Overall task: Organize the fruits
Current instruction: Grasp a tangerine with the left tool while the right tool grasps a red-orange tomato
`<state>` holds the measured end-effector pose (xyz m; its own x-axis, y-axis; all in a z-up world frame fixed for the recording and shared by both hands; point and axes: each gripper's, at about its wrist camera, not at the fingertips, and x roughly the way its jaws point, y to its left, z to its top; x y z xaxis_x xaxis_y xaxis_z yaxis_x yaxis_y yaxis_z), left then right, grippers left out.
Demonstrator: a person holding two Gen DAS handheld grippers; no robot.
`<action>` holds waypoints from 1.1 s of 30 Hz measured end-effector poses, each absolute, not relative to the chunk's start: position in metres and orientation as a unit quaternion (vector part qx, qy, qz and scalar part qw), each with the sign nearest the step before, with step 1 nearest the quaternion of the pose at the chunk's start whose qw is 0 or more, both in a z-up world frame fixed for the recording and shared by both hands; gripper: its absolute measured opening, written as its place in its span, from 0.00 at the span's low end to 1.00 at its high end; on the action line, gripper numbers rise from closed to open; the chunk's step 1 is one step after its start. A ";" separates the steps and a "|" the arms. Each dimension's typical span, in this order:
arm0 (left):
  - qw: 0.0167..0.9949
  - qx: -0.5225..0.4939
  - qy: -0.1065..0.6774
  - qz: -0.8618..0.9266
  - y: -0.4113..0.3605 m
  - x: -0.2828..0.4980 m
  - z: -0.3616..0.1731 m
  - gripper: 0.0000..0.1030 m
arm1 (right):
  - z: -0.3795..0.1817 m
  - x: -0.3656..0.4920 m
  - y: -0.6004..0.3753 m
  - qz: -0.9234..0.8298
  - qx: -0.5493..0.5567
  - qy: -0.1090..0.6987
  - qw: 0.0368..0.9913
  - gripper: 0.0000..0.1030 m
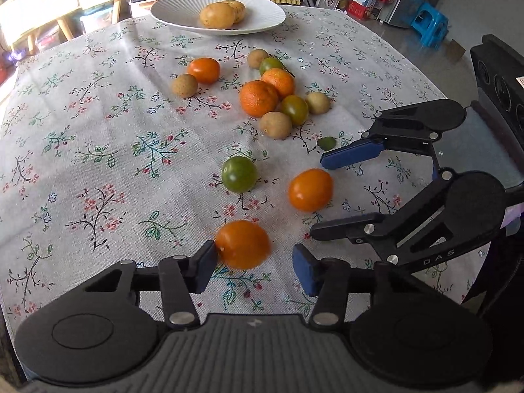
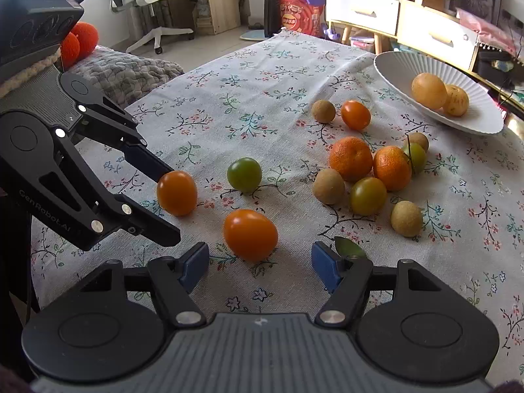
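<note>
- Left wrist view: the left gripper (image 1: 253, 263) points steeply down at the flowered tablecloth (image 1: 98, 131), jaws partly spread. An orange tomato (image 1: 243, 244) lies between them; the left pad (image 1: 207, 267) touches its side, while the right pad (image 1: 303, 268) stands clear, so nothing is clamped.
- That tomato is egg-shaped, its long axis running roughly across the picture and tilted slightly.
- Beyond it, towards the white plate (image 1: 268, 16), lie a green tomato (image 1: 239, 174) and a second orange tomato (image 1: 310, 190), its long axis also roughly across the picture.
- The right gripper (image 1: 316, 196) comes in from the right edge, fingers pointing left and down, straddling the second orange tomato without touching it.
- Nearer the plate sits a cluster: two mandarins (image 1: 258, 98), green tomatoes and small brown fruits. The plate holds two yellow-brown fruits (image 1: 217, 15).
- Right wrist view: the right gripper (image 2: 260, 267) tilts down at the cloth, jaws fairly wide. An orange tomato (image 2: 250, 234) sits just ahead of the blue pads (image 2: 322, 270), untouched, its long axis across the picture and slanting down to the right.
- The left gripper (image 2: 168, 203) reaches in from the left edge; its upper finger meets the other orange tomato (image 2: 177, 192), which stands nearly upright.
- The green tomato (image 2: 244, 174) lies beyond both, towards the plate (image 2: 393, 65) at the far right.
</note>
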<state>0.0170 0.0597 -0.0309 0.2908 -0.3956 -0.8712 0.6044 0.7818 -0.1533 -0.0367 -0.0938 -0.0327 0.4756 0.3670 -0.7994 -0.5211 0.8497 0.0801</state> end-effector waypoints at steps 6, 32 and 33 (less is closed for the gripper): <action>0.799 0.099 0.507 -0.307 0.060 0.019 -0.030 0.31 | -0.034 -0.037 -0.088 0.266 -0.095 0.435 0.855 0.56; 0.817 0.089 0.482 -0.303 0.059 0.019 -0.020 0.30 | -0.023 -0.033 -0.083 0.265 -0.102 0.417 0.864 0.30; 0.818 0.088 0.481 -0.302 0.058 0.020 -0.019 0.30 | -0.023 -0.033 -0.084 0.263 -0.100 0.417 0.864 0.30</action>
